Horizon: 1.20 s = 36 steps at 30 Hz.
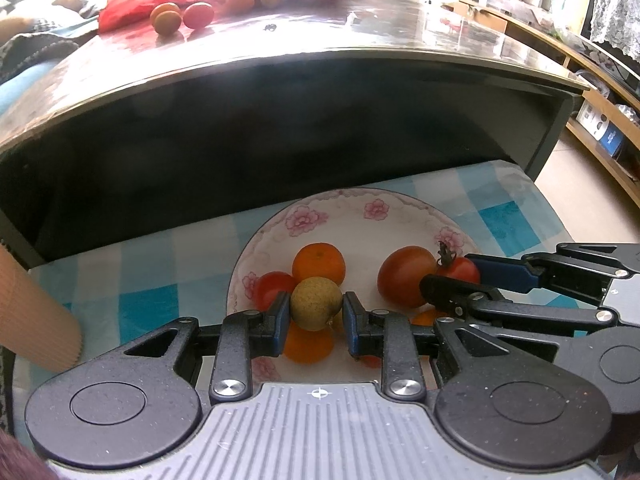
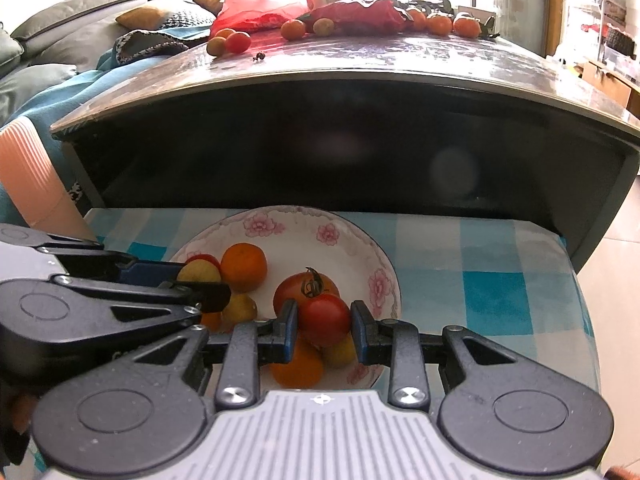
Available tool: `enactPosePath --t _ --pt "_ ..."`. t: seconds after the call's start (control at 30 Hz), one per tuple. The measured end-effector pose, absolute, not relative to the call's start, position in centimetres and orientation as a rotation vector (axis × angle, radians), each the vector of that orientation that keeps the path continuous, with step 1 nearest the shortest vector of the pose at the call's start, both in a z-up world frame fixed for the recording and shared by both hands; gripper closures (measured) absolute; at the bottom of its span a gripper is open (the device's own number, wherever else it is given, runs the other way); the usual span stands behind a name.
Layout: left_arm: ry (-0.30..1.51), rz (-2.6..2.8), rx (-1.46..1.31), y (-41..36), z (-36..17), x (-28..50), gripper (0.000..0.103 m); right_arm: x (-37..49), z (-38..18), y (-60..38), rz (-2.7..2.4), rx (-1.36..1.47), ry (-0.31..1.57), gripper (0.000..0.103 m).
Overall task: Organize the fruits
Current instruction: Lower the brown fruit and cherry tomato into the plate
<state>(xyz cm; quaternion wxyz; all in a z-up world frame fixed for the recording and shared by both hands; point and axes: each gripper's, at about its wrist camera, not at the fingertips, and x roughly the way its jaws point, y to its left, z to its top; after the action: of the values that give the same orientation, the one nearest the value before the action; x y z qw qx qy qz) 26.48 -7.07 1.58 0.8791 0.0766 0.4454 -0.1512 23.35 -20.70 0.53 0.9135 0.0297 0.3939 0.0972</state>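
A: The left gripper [image 1: 316, 311] is pinching a small tan-green fruit [image 1: 316, 303] over the near side of the floral plate [image 2: 344, 224] — fingers snug on its sides. It is looking light and firm, probably rough-skinned.

B: And the right gripper [image 2: 324, 326] is clamping a small red tomato [image 2: 324, 320] over the plate's near right part — smooth, soft, easily bruised, so I'd be holding it gently at its widest girth.

A: On the plate I'm counting one large tomato [image 1: 404, 276], one whole orange [image 1: 319, 262]; others are hiding under the fingers.

B: Beyond the plate, about eight fruits are sitting on the tabletop [image 2: 360, 60].
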Motion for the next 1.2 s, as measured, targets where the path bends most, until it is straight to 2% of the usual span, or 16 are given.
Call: enactPosePath --t 0.6,0.9,1.2 --pt "0.927 -0.311 0.163 -7.1 1.6 26.5 0.066 23.2 0.5 -20.8 0.200 0.070 0.805 0.058" --pt "0.924 -0.310 0.158 -7.1 1.6 26.6 0.061 23.3 0.5 -21.1 0.198 0.077 0.809 0.058" --pt "0.914 -0.295 0.147 -6.9 1.9 26.5 0.051 23.4 0.5 -21.8 0.202 0.132 0.810 0.058"
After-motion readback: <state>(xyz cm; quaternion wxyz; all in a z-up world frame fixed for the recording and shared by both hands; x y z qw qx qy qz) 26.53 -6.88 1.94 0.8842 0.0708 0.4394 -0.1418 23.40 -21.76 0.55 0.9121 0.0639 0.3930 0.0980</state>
